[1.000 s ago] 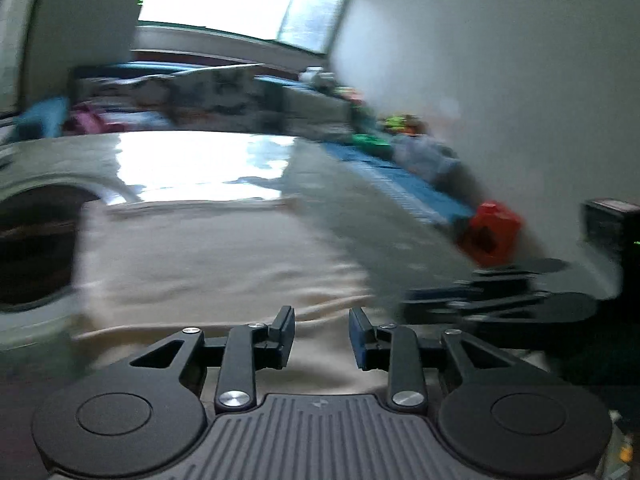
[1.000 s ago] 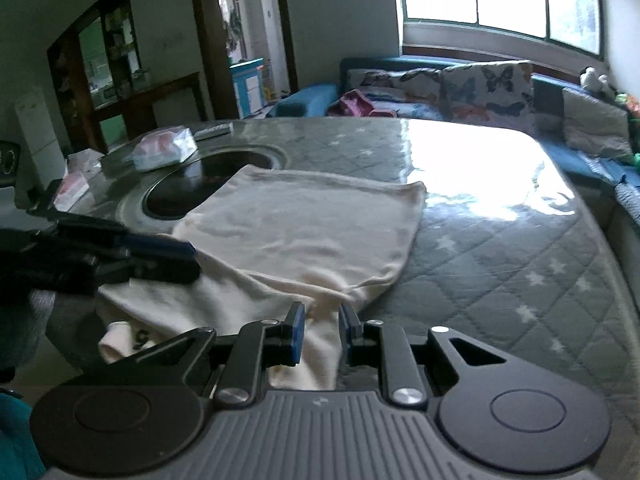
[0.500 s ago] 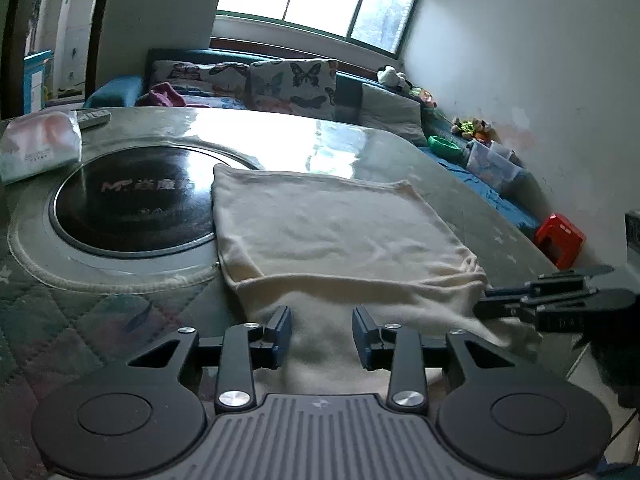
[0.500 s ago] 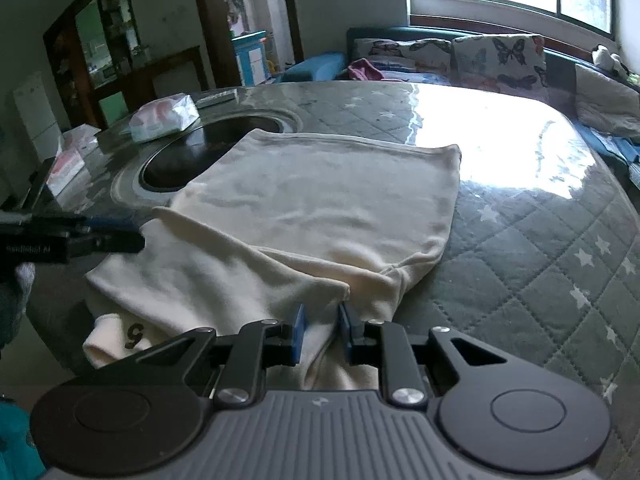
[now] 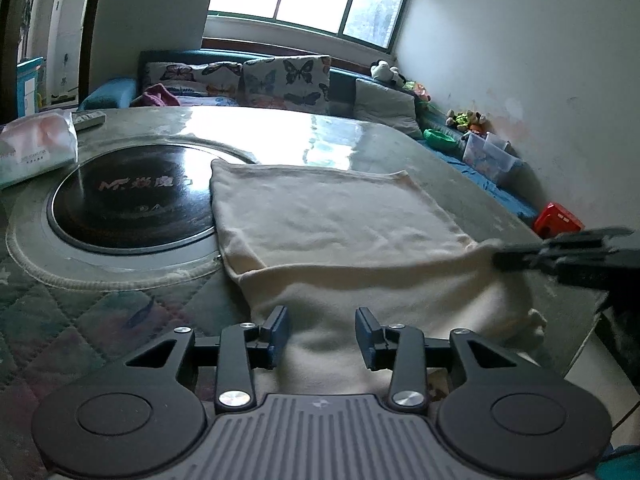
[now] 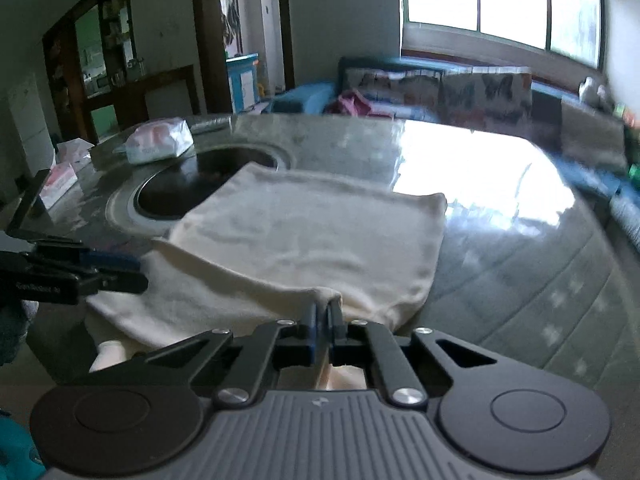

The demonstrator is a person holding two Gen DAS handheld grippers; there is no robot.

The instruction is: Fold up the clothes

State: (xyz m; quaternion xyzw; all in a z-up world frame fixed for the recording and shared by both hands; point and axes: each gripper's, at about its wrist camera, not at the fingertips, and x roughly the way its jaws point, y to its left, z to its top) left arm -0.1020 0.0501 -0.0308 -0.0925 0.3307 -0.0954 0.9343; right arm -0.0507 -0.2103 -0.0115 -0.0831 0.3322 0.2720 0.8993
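A cream garment point(image 5: 340, 232) lies partly folded on the round table, its near part doubled back and hanging over the table's near edge. It also shows in the right wrist view point(image 6: 304, 236). My left gripper point(image 5: 322, 330) is open and empty, just above the garment's near fold. My right gripper point(image 6: 325, 314) is shut on the garment's near right corner; it appears at the right of the left wrist view point(image 5: 504, 258). The left gripper shows at the left of the right wrist view point(image 6: 136, 274).
The table point(image 5: 120, 304) has a quilted cover under glass and a round black hotplate point(image 5: 132, 200) left of the garment. A tissue pack point(image 5: 36, 148) and a remote point(image 5: 90, 119) lie at the far left. A sofa with cushions point(image 5: 280, 80) stands behind. A red stool point(image 5: 558, 220) is on the right.
My right gripper has closed on the garment's corner. The left gripper swung left to face the table, moved nearer the garment, and stayed open.
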